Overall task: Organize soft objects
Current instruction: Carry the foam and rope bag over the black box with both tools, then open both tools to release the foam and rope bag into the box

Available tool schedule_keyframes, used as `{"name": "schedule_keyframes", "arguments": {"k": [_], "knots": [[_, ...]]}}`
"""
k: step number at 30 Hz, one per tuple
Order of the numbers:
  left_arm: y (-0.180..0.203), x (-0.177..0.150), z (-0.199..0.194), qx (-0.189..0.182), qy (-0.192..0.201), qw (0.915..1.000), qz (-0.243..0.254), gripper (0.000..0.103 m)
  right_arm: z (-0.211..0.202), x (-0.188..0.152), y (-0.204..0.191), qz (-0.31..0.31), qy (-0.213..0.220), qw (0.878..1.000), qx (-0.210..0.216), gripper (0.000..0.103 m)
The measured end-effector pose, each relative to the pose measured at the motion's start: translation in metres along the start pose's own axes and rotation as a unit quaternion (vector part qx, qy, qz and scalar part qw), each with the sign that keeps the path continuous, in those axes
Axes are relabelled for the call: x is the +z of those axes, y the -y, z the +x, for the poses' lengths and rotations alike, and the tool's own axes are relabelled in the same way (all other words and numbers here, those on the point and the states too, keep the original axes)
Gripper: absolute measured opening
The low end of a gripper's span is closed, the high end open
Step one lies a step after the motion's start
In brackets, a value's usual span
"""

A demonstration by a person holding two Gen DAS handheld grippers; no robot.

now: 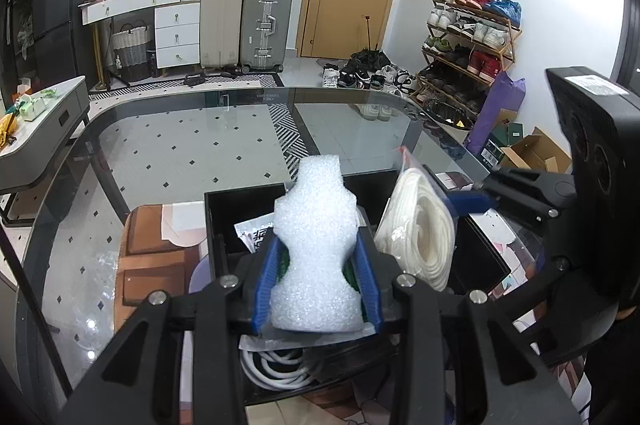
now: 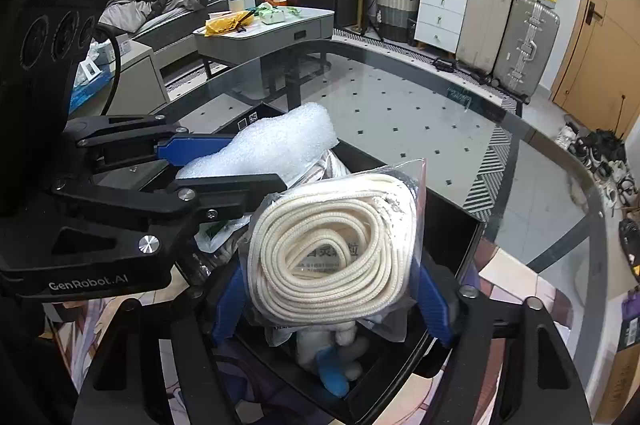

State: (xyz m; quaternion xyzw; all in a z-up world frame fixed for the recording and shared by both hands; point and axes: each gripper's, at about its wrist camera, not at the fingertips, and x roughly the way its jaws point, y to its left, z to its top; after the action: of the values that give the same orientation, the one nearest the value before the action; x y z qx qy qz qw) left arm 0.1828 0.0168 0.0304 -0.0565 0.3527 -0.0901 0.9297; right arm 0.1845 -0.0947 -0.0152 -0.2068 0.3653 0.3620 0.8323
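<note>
**tidy_tom:** So what's each hand doing here, and why hold both things up over the box?

**umi_newbie:** The left gripper (image 1: 318,265) has its blue jaws clenched on a white, lumpy block of packing foam (image 1: 316,245), pinching it at the narrow waist. My guess is that's the spot where squishy foam won't slip out. The right gripper (image 2: 332,301) is grasping a clear plastic bag with a coil of cream woven rope inside (image 2: 332,245), jaws pressing the bag from both sides near its bottom end, so the coil stands upright.

**tidy_tom:** And where are they relative to the box?

**umi_newbie:** Both sit right above the open black rectangular storage box (image 1: 216,225) at the near edge of the glass table (image 1: 200,137). Foam is on the left, rope bag just to its right, close together. I can't tell if they touch. Looks like both are held over the opening because that's where soft stuff goes.

**tidy_tom:** Already stuff in there?

**umi_newbie:** Yep. There's a printed white packet (image 1: 256,233) on the far side under the foam, a coil of white cord (image 1: 276,369) near the camera, and a white and blue plush-looking thing (image 2: 332,357) beneath the rope bag. It's pretty full, so I'd say fitting these in takes some care.
</note>
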Motion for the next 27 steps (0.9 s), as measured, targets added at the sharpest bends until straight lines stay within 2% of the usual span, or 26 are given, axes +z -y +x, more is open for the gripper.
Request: {"name": "schedule_keyframes", "arguments": {"k": [2, 5, 8, 12, 15, 17, 18, 19, 27], "knots": [[0.001, -0.001, -0.001, 0.001, -0.001, 1.0, 0.002, 0.036, -0.004, -0.001, -0.004, -0.007, 0.013, 1.0, -0.021, 0.087], [0.001, -0.001, -0.003, 0.002, 0.0, 1.0, 0.005, 0.036, -0.011, -0.003, -0.004, -0.005, 0.022, 1.0, -0.017, 0.089], [0.003, 0.0, -0.006, 0.005, 0.0, 1.0, 0.007, 0.038, -0.019, -0.006, -0.006, -0.008, 0.032, 0.999, -0.036, 0.094], [0.005, -0.001, -0.009, 0.013, 0.002, 0.9998, 0.016, 0.058, -0.028, -0.01, -0.005, -0.001, 0.041, 0.998, -0.051, 0.097], [0.005, -0.002, -0.014, 0.009, -0.001, 0.9998, 0.016, 0.063, -0.037, -0.015, -0.004, 0.01, 0.053, 0.997, -0.062, 0.098], [0.005, -0.002, -0.017, 0.016, 0.005, 0.9997, 0.018, 0.074, -0.044, -0.019, -0.003, 0.018, 0.059, 0.996, -0.069, 0.1], [0.005, -0.003, -0.02, 0.016, 0.011, 0.9996, 0.018, 0.086, -0.046, -0.02, -0.004, 0.021, 0.062, 0.995, -0.07, 0.1], [0.007, -0.004, -0.024, 0.016, 0.019, 0.9995, 0.018, 0.093, -0.05, -0.022, -0.004, 0.024, 0.067, 0.995, -0.072, 0.1], [0.005, -0.01, -0.049, 0.032, 0.043, 0.9983, 0.022, 0.099, -0.07, -0.035, -0.004, 0.064, 0.094, 0.99, -0.083, 0.101]]}}
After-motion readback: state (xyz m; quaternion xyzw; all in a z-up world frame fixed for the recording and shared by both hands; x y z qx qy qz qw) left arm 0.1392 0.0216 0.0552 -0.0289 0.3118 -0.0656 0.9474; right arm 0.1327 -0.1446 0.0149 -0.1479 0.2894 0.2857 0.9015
